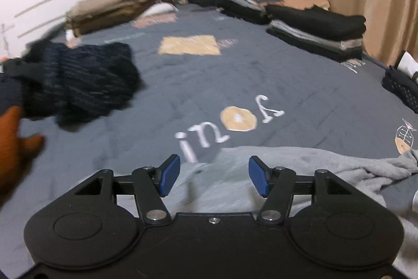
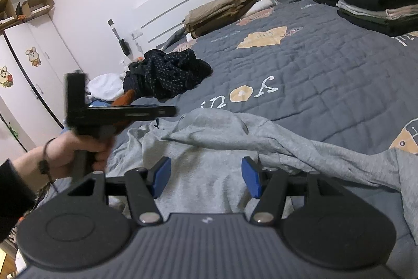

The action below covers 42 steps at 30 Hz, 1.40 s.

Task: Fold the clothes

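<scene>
Left gripper (image 1: 214, 175) jaws apart, empty over near hem | right gripper (image 2: 206, 179) jaws apart, nothing clamped, poised above grey sweatshirt (image 2: 209, 148) | garment lies rumpled at near edge of bed quilt (image 2: 313, 64), long axis left-right, apparently spread for folding | folded stacks (image 2: 378, 4) far right | dark dotted garment (image 2: 167, 72) far left.

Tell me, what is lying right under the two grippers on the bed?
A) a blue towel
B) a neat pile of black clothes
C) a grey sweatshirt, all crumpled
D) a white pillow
C: the crumpled grey sweatshirt spreads over the quilt right below the open right gripper and the open left gripper, and neither is gripping it.
</scene>
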Tool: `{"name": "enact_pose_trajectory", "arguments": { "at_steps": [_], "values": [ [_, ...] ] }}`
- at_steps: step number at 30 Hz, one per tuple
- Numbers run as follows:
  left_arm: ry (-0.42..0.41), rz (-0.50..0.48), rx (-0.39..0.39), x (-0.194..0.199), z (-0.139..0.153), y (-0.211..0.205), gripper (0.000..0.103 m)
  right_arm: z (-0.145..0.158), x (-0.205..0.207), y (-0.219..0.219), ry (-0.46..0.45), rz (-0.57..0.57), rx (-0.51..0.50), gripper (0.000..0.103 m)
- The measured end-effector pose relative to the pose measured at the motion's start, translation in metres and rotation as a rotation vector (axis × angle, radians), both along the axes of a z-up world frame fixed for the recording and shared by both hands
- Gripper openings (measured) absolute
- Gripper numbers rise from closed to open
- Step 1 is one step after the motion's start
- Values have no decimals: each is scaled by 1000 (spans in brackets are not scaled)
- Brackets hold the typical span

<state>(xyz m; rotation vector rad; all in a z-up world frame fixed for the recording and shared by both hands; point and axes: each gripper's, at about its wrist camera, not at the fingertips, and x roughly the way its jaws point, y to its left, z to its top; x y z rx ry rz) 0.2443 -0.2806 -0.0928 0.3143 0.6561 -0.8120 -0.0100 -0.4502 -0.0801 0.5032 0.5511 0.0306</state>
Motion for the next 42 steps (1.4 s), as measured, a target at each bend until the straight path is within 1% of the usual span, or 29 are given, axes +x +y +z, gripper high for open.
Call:
{"name": "enact_pose_trajectory", "arguments": {
  "at_steps": [3,5,6,7,9,10,11,12,15,18,21,23,25,26,28,29,30,31,33,34,35,37,40,42],
  "values": [
    [30,15,21,10,-16,-21,58,-3,2,0,11,3,3,59],
    [84,17,35,24,-26,-32,58,-4,2,0,13,9,3,59],
    [118,20,50,30,-31,-38,57,-4,3,1,13,15,-2,59],
    [154,16,77,36,-38,-43,54,-4,3,2,14,19,-6,59],
    [213,-12,147,43,-53,-53,19,-5,4,2,19,22,-7,59],
    [208,-27,164,42,-55,-55,18,-5,4,2,22,23,-1,59],
    [193,-52,161,40,-53,-57,10,-6,4,1,25,23,5,59],
    [172,-66,150,39,-50,-58,8,-6,4,1,27,24,11,59],
    [77,-56,75,38,-35,-61,6,-5,2,1,24,25,14,59],
    [-14,-3,-9,45,-18,-71,6,-4,-1,3,18,23,12,59],
    [-110,40,-45,51,-4,-94,5,-4,-1,6,16,26,-7,59],
    [-137,57,-53,57,0,-109,5,-5,0,6,19,24,-16,59],
    [-134,82,-27,63,-7,-120,5,-5,-1,4,20,20,-15,59],
    [-118,97,-11,67,-12,-124,6,-5,-1,3,21,18,-15,59],
    [-39,122,14,71,-23,-125,7,-4,-4,1,18,6,-12,59],
    [-32,122,10,68,-25,-121,8,-4,-4,-1,17,2,-4,59],
    [-26,119,3,64,-26,-114,12,-4,-4,-3,17,0,5,59],
    [-24,114,-11,59,-23,-105,17,-4,-4,-4,16,-5,14,59],
    [-19,109,-42,48,-18,-83,52,-4,-6,-6,15,-11,21,59],
    [-12,113,-69,40,-12,-68,56,-4,-6,-7,15,-11,21,59],
    [-9,114,-92,31,-6,-51,57,-3,-6,-7,16,-12,21,59],
    [-3,116,-114,10,5,-19,57,-3,-5,-7,16,-5,43,59],
    [14,143,-167,-27,19,41,57,-3,-3,-3,20,17,69,59],
    [43,167,-178,-52,23,82,57,-1,-3,4,15,46,65,59]
  ]
}}
